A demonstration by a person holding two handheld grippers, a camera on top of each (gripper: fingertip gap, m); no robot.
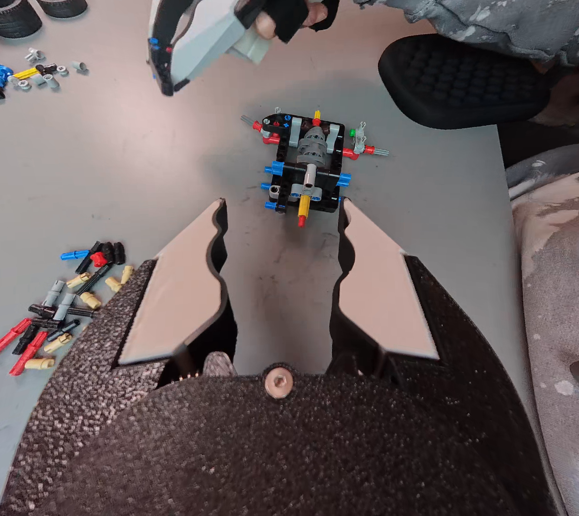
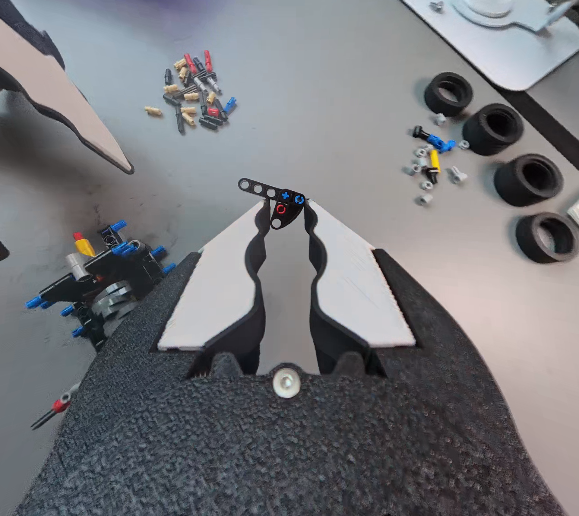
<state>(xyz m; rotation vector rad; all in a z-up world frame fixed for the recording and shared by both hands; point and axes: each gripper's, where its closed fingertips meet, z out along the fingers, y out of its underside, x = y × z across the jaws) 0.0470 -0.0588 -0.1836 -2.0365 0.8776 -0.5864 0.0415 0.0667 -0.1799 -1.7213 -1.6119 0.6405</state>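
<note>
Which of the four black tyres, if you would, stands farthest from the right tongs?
The tyre nearest the silver stand base; the other three line up closer, towards the lower right.

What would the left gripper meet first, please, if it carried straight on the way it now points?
Most likely the small brick model lying on the table. The open left gripper points at it, its tips already level with the model's near end; height above the table is unclear.

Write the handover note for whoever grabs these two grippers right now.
Right gripper: shut on a black L-shaped beam carrying blue and red pins, lifted off the table.
Left gripper: open, empty, tips just short of the part-built black frame assembly lying flat.
Loose pins and four black tyres lie unused.
One similar beam already sits on the assembly; the held one is unattached.
</note>
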